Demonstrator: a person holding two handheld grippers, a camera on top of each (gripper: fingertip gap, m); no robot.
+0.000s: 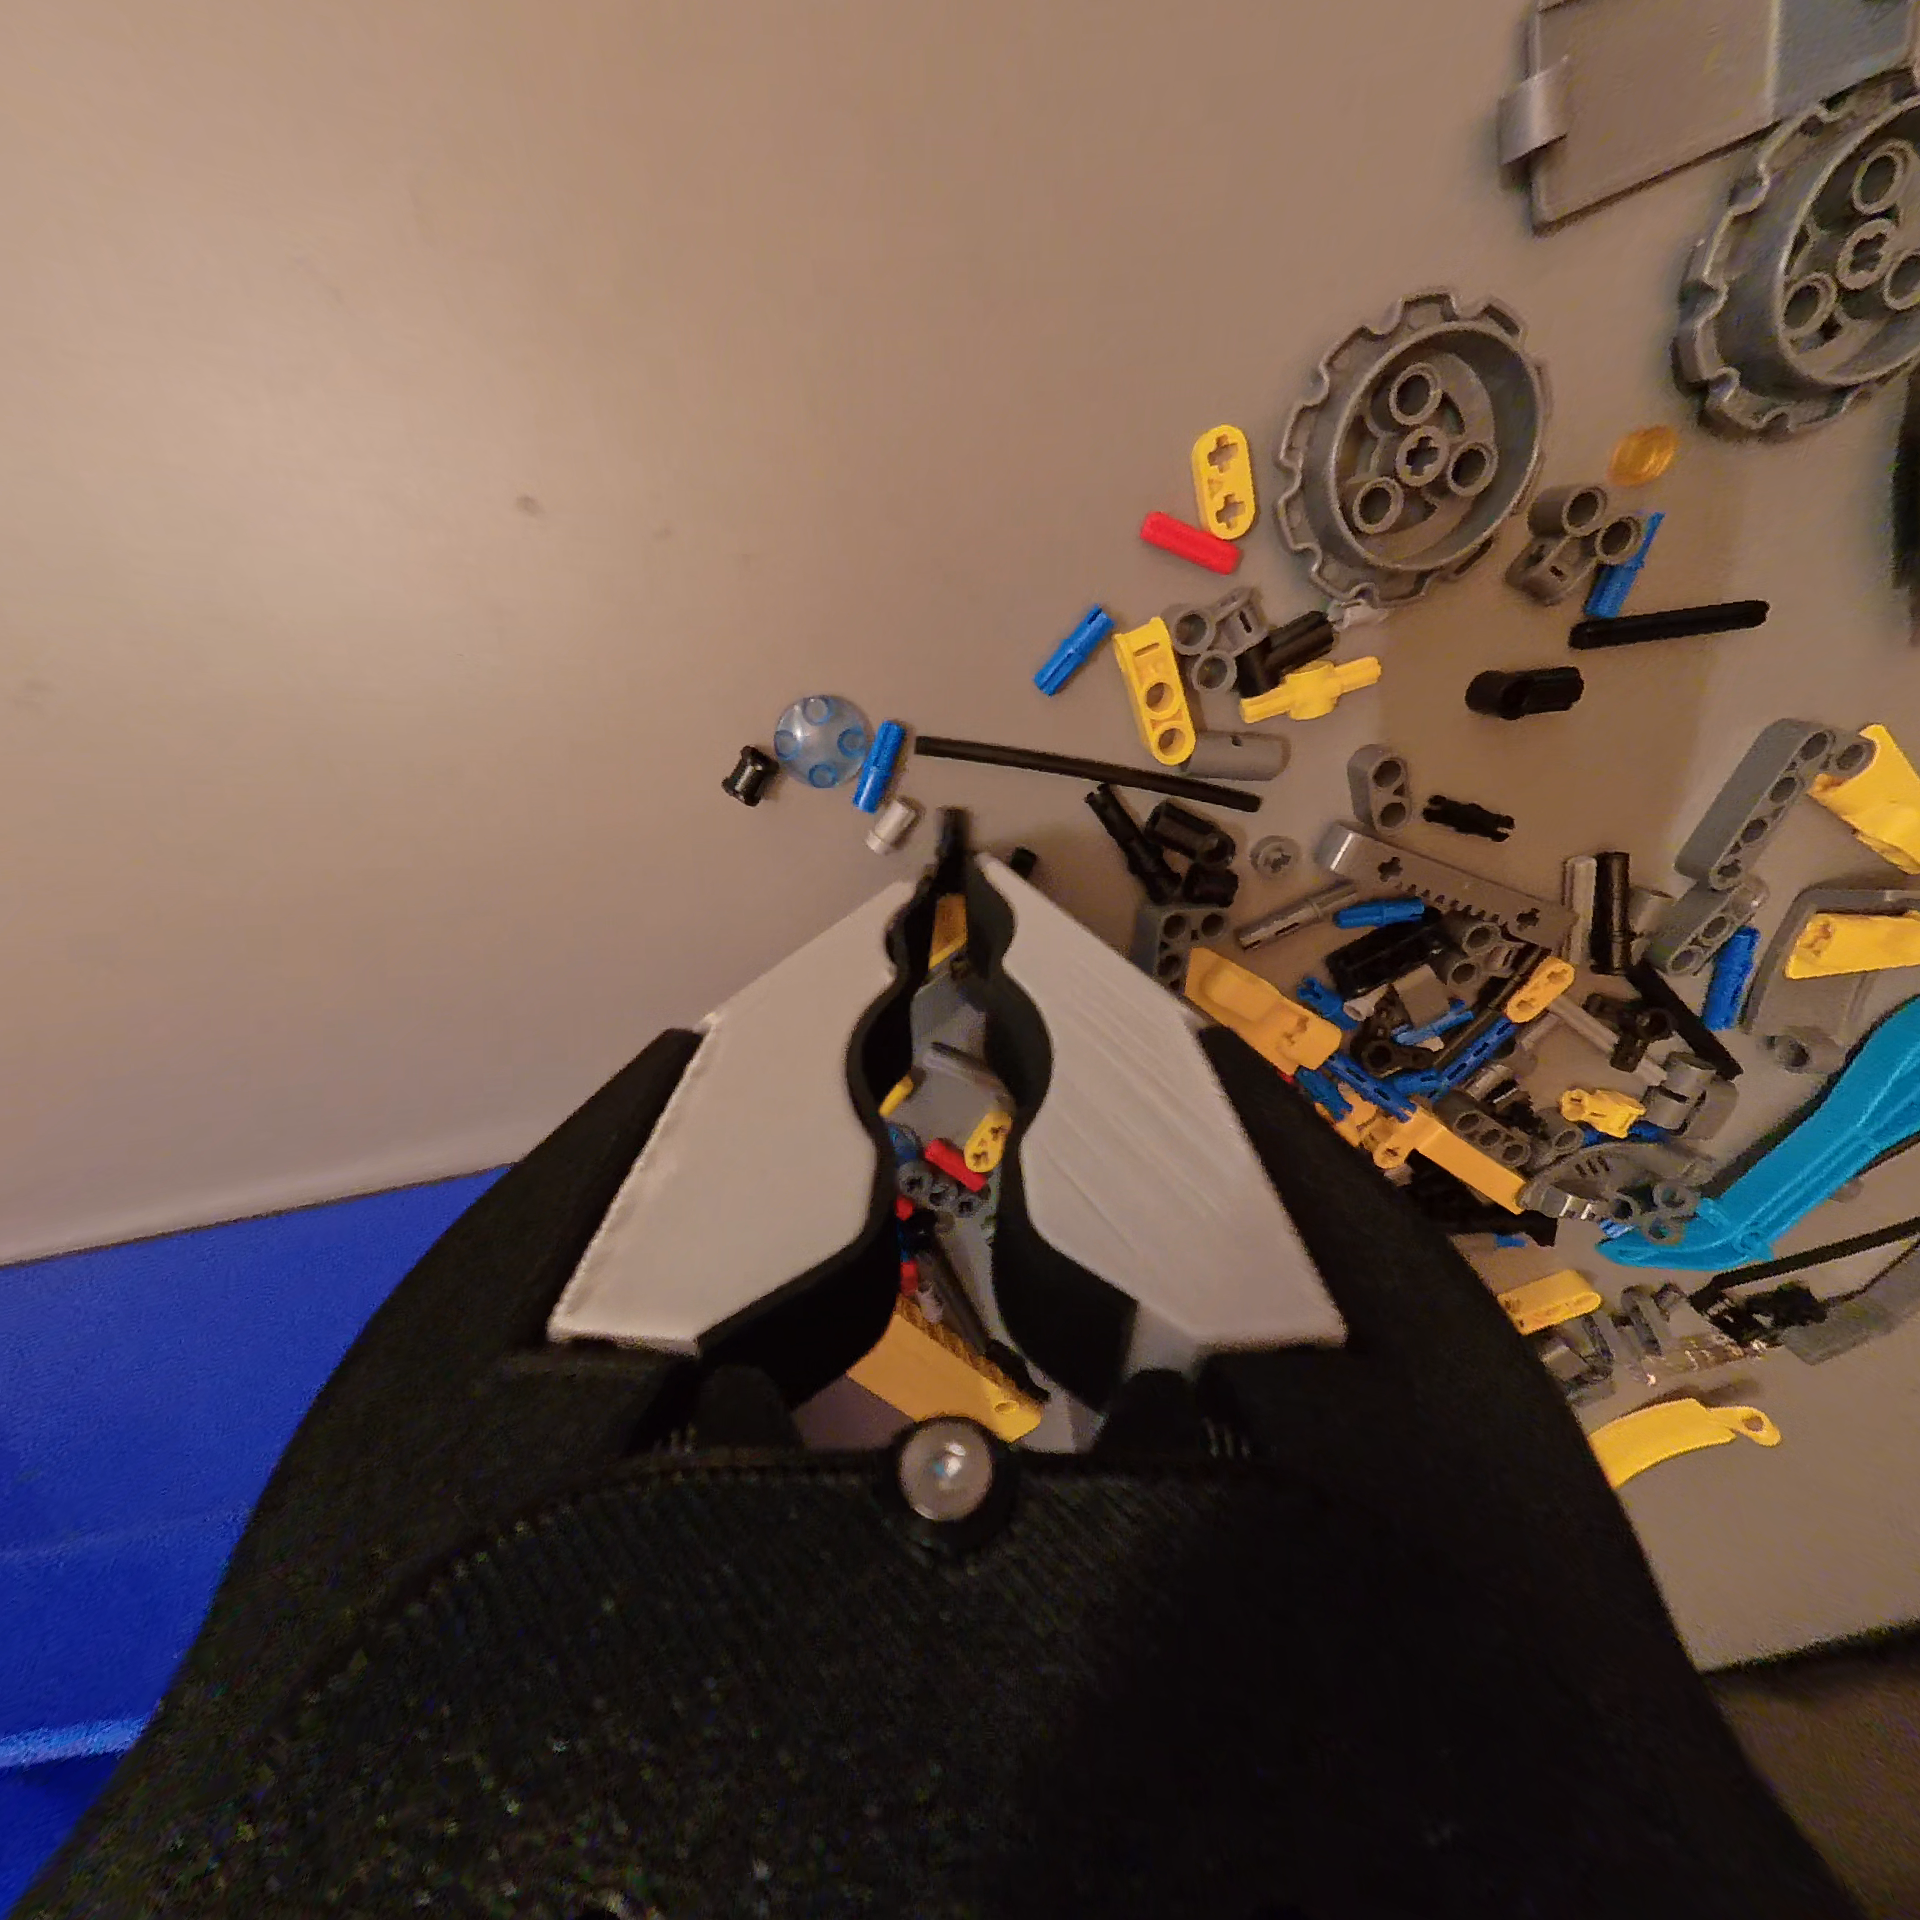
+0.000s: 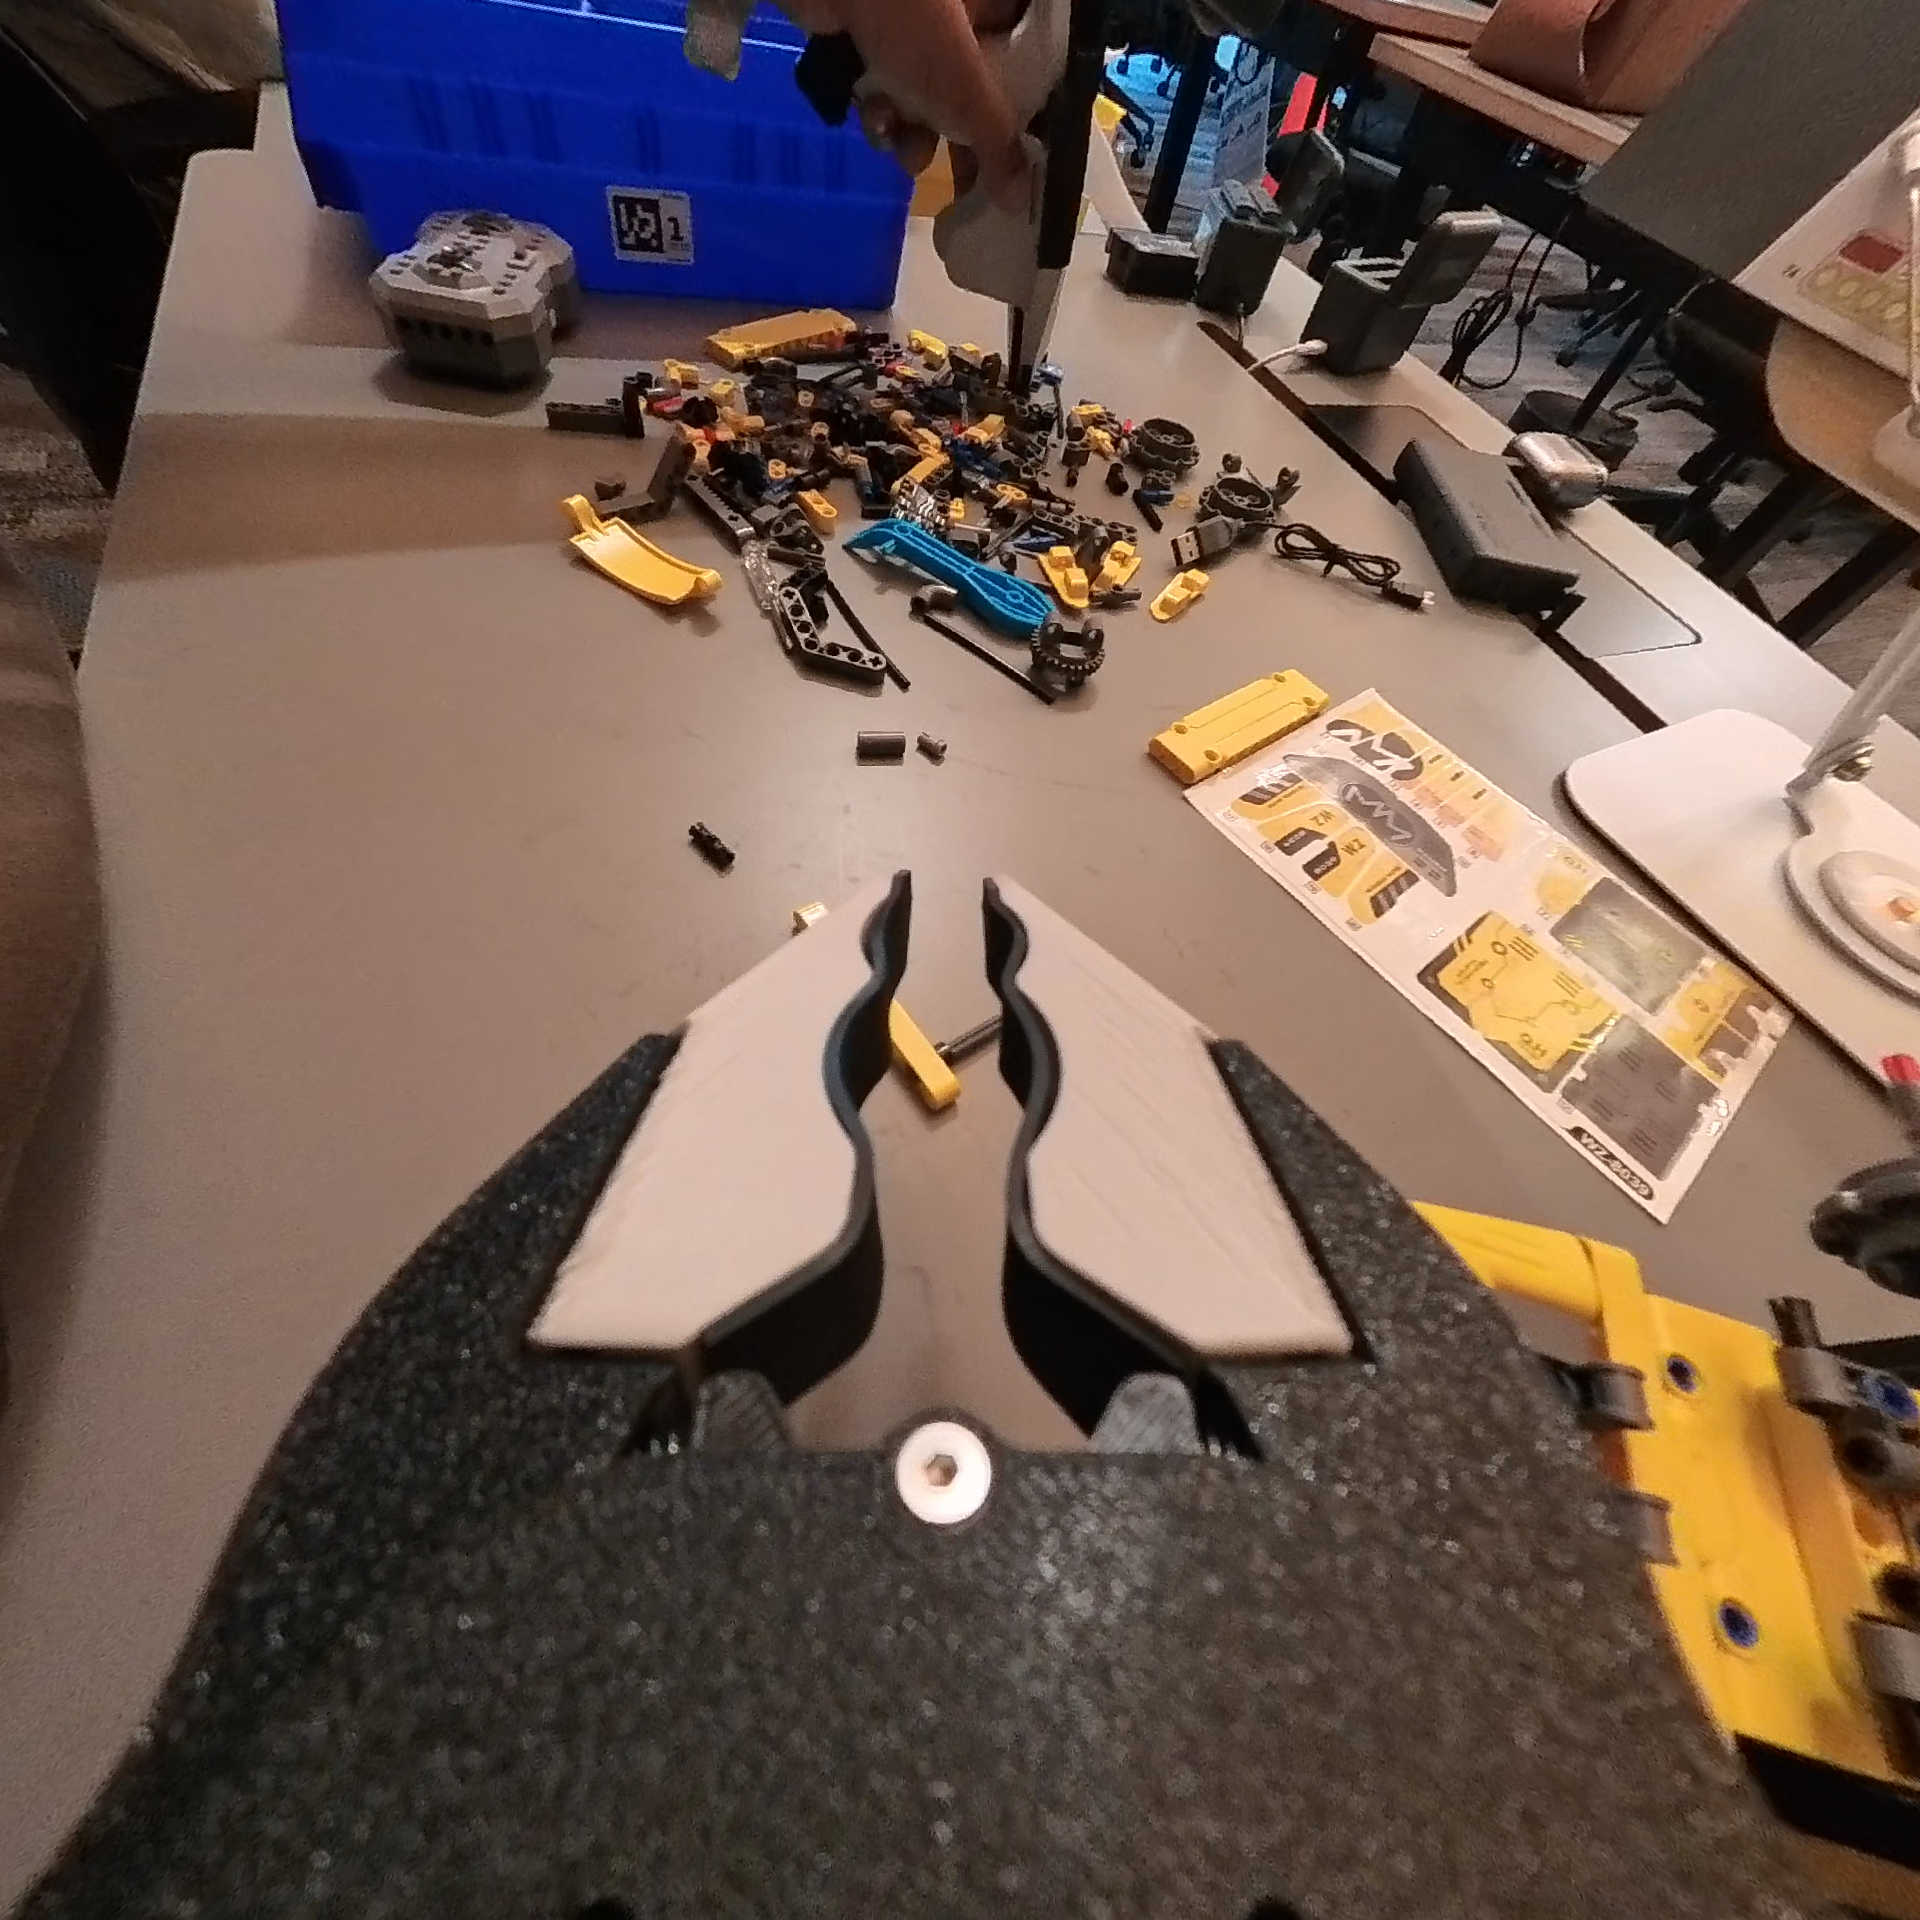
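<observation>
My left gripper (image 1: 951, 862) points down at the edge of a pile of small building pieces (image 1: 1455, 997) on the grey table (image 1: 416, 520). Its tips are shut on a small black pin (image 1: 948, 831). It also shows far off in the right wrist view (image 2: 1023, 358), held by a hand above the pile (image 2: 935, 447). My right gripper (image 2: 945, 894) is open, low over the table near the front. A yellow piece with a dark axle (image 2: 925, 1055) lies on the table between its fingers, untouched. A tiny yellow piece (image 2: 808, 914) lies beside the left finger.
A blue bin (image 2: 582, 135) and a grey motor block (image 2: 473, 291) stand at the far left. A sticker sheet (image 2: 1475, 935), a yellow panel (image 2: 1236, 722) and a white lamp base (image 2: 1745, 831) lie to the right. A yellow built model (image 2: 1714, 1507) sits at the near right. Grey sprocket wheels (image 1: 1413, 447) lie beyond the pile.
</observation>
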